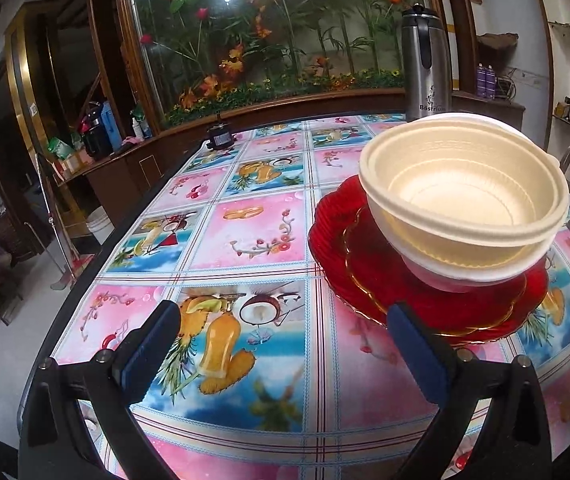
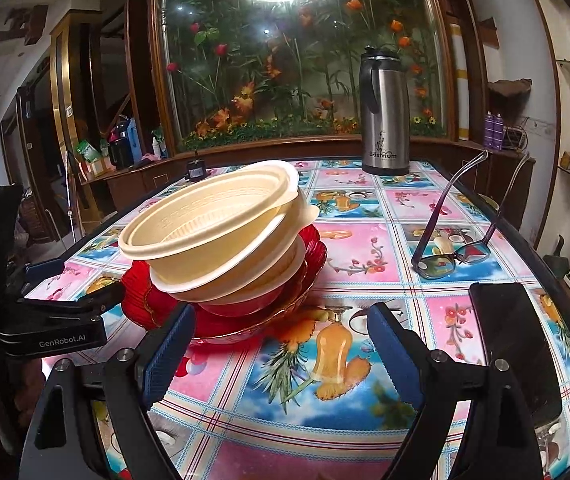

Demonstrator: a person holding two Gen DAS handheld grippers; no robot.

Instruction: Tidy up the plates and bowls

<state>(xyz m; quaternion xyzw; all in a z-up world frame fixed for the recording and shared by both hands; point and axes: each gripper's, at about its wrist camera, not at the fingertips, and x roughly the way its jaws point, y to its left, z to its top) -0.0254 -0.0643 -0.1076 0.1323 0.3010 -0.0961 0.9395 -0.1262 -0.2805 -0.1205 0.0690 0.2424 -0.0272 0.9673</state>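
Patterned surface (image 2: 365, 248) under me carries the cream bowls (image 2: 213, 236), stacked crookedly on the red plates (image 2: 309, 256), which they half hide. My right hand-held gripper (image 2: 281, 350) gapes wide and empty just before the stack; my left hand-held gripper (image 1: 285, 328), equally wide, grips nothing.

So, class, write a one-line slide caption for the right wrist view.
Cream plastic bowls nested crookedly on red glass plates, with the open right gripper in front.
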